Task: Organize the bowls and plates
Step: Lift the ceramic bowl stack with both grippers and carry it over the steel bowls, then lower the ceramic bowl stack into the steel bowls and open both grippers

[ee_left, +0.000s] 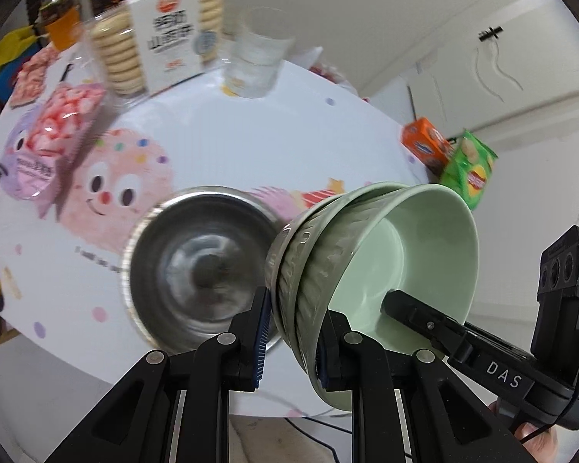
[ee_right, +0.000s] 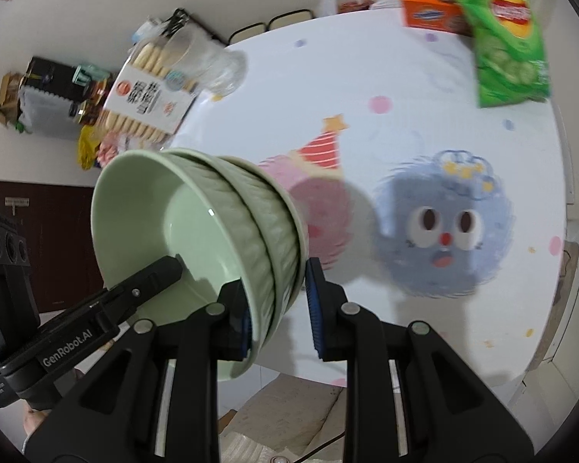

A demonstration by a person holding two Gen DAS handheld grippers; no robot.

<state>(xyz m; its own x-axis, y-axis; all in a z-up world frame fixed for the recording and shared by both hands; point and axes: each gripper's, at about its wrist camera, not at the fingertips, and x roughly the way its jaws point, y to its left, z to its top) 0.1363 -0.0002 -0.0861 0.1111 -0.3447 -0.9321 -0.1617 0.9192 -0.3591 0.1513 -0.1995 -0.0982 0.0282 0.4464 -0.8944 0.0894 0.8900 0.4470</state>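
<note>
Gripping opposite rims of a tilted stack of green bowls (ee_left: 366,254), the left gripper (ee_left: 293,332) and right gripper (ee_right: 278,308) are holding it narrowly, lifted above the counter (ee_left: 289,115), just beside a steel bowl (ee_left: 200,266) sitting there

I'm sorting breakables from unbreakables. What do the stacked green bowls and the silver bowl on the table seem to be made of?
The green bowls look like glazed ceramic: thick walls, a smooth glossy inside with a sharp highlight, and moulded ribs outside. Treat them as breakable. The silver bowl looks like stainless steel: a thin rim and a grey, brushed, mirror-like inside, though it is blurred here.
</note>
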